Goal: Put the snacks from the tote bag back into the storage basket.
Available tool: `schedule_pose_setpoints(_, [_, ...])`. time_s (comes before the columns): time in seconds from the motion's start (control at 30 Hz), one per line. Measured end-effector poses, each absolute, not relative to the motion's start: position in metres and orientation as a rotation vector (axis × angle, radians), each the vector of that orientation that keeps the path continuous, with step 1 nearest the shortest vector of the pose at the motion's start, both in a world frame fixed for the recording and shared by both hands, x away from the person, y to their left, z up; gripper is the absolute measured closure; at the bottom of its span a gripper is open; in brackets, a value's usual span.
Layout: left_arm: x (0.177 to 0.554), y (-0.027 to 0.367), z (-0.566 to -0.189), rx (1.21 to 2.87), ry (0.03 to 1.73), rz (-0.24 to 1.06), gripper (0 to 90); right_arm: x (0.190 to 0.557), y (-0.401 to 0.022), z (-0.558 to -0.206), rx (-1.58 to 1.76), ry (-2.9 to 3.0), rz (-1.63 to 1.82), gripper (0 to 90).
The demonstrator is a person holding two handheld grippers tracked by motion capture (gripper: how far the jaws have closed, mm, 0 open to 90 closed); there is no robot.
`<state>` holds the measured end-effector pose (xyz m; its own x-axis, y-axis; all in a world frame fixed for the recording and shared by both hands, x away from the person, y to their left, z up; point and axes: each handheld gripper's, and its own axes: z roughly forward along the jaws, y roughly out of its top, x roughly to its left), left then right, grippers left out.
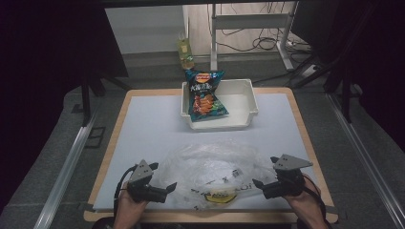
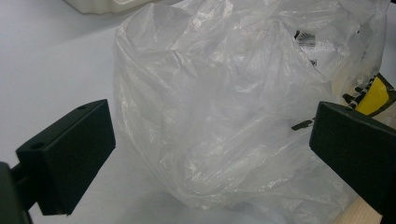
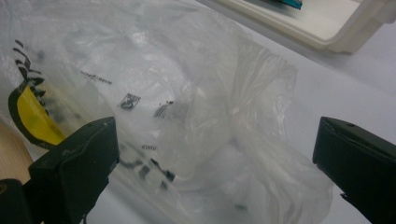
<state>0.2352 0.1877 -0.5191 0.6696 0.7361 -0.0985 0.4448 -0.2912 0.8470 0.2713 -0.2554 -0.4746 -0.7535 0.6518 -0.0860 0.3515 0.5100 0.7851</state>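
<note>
A crumpled clear plastic bag (image 1: 212,169) with a yellow and black print lies on the white mat near the front edge. My left gripper (image 1: 168,187) stands open at the bag's left side, the bag (image 2: 224,107) bulging between its spread jaws. On the bag's right side my right gripper (image 1: 256,183) is open too, with the bag (image 3: 196,116) between its jaws. A blue chip packet (image 1: 205,95) leans in the white tray (image 1: 239,121) at the back of the mat.
The wooden table edge (image 1: 210,217) runs just below the bag. A bottle (image 1: 185,50) stands on the floor behind the table. Metal rails (image 1: 67,167) flank both sides of the table.
</note>
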Motion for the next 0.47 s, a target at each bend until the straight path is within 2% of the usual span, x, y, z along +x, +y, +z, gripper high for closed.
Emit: schedule_pose_setpoints(0.47, [0.237,0.186,-0.52,1.955,0.928,0.385,0.1,0.265,-0.277,-0.49,0.909,2.387,1.107,0.7])
